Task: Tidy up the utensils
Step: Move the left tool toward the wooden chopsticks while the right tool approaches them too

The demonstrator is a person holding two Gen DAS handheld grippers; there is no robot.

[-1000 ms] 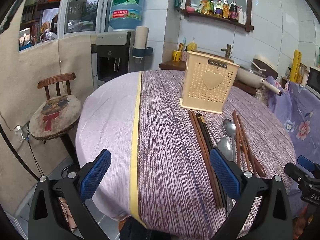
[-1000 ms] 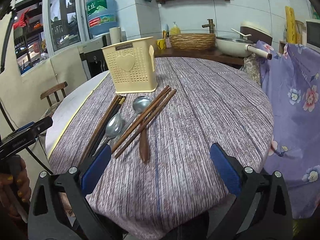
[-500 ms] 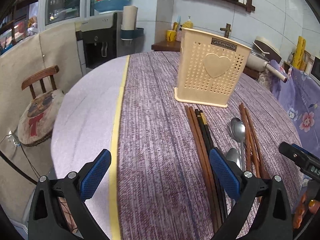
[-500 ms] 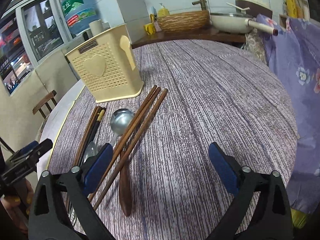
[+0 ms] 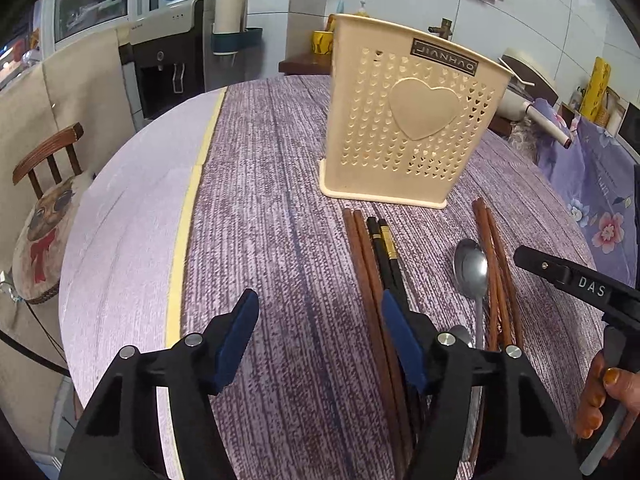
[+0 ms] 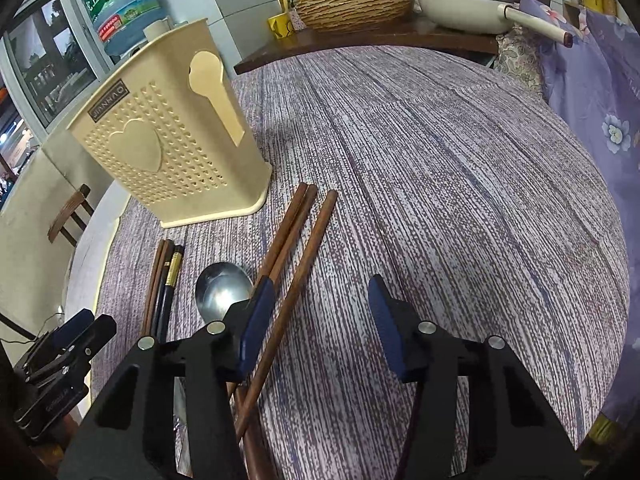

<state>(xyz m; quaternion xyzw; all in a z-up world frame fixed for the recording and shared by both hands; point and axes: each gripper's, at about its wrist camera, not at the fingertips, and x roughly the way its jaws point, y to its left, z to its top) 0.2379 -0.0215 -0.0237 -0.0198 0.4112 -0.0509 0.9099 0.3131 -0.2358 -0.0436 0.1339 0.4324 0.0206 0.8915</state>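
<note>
A cream perforated utensil holder (image 5: pixel 412 128) with a heart stands upright on the round table; it also shows in the right wrist view (image 6: pixel 168 152). In front of it lie brown chopsticks (image 5: pixel 362 264), black chopsticks (image 5: pixel 384 252), a metal spoon (image 5: pixel 471 268) and more brown chopsticks (image 5: pixel 494 256). My left gripper (image 5: pixel 320 336) is open and empty, low over the table, its right finger above the left chopsticks. My right gripper (image 6: pixel 320 320) is open and empty, over the brown chopsticks (image 6: pixel 300 248), beside the spoon (image 6: pixel 222 288). The black chopsticks (image 6: pixel 170 276) lie further left.
A purple striped cloth (image 5: pixel 260 220) covers the table (image 6: pixel 440 168). A chair with a dog cushion (image 5: pixel 40 216) stands left. A water dispenser (image 5: pixel 168 68), a side counter with a basket (image 6: pixel 356 6) and a pan (image 6: pixel 460 4) stand behind. A floral cloth (image 6: pixel 592 80) hangs right.
Both grippers have moved forward and lower toward the utensils and the holder. Their jaws have narrowed somewhat but stay open.
</note>
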